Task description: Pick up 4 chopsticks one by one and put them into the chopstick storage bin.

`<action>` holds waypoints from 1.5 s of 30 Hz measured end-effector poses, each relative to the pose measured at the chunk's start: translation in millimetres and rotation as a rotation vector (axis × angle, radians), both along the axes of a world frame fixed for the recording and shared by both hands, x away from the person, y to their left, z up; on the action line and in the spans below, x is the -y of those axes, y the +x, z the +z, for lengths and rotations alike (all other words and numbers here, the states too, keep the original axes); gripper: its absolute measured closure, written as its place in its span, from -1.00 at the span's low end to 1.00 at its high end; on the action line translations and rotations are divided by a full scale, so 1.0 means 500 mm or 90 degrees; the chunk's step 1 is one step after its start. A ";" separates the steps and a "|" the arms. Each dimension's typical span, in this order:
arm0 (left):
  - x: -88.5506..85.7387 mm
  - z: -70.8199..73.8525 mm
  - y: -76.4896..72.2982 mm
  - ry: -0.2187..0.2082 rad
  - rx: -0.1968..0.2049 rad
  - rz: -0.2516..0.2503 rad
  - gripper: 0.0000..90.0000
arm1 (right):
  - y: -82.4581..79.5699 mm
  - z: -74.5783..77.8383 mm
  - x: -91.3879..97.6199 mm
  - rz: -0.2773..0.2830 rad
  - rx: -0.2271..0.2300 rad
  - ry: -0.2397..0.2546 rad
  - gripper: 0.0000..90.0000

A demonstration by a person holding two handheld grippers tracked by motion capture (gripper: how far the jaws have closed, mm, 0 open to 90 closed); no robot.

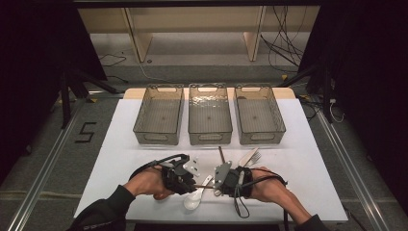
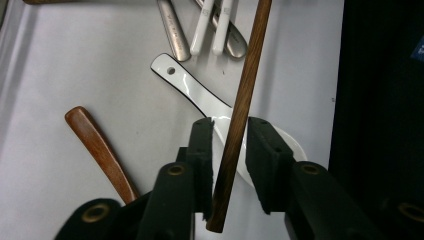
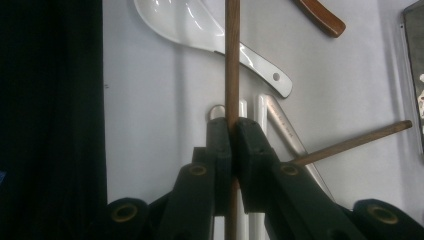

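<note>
Three mesh bins [image 1: 210, 115] sit along the far side of the white desk [image 1: 120, 144]. Near edge, a white ceramic spoon [image 1: 195, 198] lies flat. Right claw [image 3: 231, 131] is clamped on a wooden chopstick [image 3: 231, 60]; left claw [image 2: 231, 142] straddles its other end, not quite pinching yet.

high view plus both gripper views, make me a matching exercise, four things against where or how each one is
1 wooden chopstick
2 white spoon
3 middle basket
4 left gripper

a lies flat on the table
b stands empty at the far side
c clamped in the right gripper
d jaws around the chopstick, not pressing on both sides

Pairs: 1-c, 2-a, 3-b, 4-d
</note>
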State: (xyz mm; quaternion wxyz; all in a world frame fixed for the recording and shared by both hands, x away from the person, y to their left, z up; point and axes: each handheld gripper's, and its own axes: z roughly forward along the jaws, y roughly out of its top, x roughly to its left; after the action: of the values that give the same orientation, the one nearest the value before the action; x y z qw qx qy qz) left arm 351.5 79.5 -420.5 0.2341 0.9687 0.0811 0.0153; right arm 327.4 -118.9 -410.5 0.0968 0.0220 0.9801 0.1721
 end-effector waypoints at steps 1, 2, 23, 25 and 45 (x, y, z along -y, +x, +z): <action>-0.001 0.000 0.001 0.009 0.001 -0.012 0.70 | 0.000 0.000 0.000 0.003 -0.002 0.003 0.90; -0.001 0.000 0.000 0.008 -0.001 -0.016 0.72 | -0.001 0.000 0.000 0.004 -0.004 0.001 0.90; -0.053 0.020 0.019 -0.042 0.005 0.079 0.85 | 0.021 0.039 0.060 -0.184 0.031 0.163 -0.20; -0.066 0.023 0.030 -0.052 0.004 0.117 0.85 | 0.029 0.045 0.078 -0.239 0.036 0.223 -0.26; -0.141 0.048 0.078 -0.145 0.017 0.327 0.85 | 0.030 0.029 0.150 -0.463 0.020 0.420 -0.49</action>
State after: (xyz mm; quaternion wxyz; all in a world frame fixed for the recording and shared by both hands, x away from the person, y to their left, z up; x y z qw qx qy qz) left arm 390.4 149.9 -396.4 0.3312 0.8835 0.3220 0.0780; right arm 342.2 -193.9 -396.1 0.1530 0.3898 0.8007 0.4285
